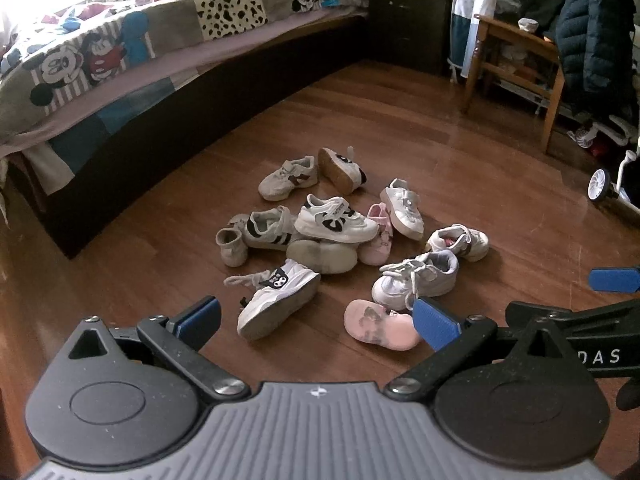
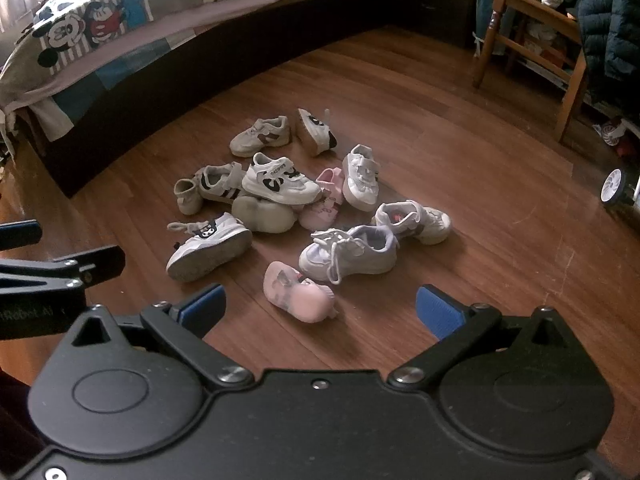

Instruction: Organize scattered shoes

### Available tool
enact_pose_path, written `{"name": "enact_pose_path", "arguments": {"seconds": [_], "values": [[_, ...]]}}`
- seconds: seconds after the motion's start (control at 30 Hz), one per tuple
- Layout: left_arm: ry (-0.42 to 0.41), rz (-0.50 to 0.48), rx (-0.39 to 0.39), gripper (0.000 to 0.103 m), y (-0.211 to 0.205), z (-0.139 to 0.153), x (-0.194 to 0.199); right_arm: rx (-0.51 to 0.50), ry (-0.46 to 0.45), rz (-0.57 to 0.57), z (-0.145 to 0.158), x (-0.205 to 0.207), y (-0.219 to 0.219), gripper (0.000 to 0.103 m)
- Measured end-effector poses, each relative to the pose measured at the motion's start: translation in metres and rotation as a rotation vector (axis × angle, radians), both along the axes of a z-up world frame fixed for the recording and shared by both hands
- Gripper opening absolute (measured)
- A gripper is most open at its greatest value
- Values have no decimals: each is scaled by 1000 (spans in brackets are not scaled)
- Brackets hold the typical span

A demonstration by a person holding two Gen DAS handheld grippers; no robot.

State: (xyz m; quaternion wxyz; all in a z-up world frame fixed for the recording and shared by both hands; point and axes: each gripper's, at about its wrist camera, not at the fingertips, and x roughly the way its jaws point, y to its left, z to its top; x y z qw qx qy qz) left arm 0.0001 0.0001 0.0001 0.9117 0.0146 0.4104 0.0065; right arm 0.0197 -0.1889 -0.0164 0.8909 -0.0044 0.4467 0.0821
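Partly buried grey shoe (image 2: 262,214), pair unclear

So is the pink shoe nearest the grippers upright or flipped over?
Flipped over: the pink shoe lies with its scuffed sole facing up.

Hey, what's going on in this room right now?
A person holds two grippers above a pile of small shoes on the wooden floor beside a bed. The left gripper and the right gripper are both open and empty. Nothing is sorted yet; a pink shoe, sole up, lies nearest.
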Motion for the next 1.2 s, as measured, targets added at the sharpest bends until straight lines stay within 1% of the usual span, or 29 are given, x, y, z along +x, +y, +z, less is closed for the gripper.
{"name": "enact_pose_path", "arguments": {"seconds": [0.43, 1.2], "values": [[-4, -4, 0, 103, 3, 1, 1, -1, 2, 3, 0, -1, 2, 103], [3, -3, -23, 103, 6, 0, 0, -13, 19, 4, -4, 2, 8, 103]]}}
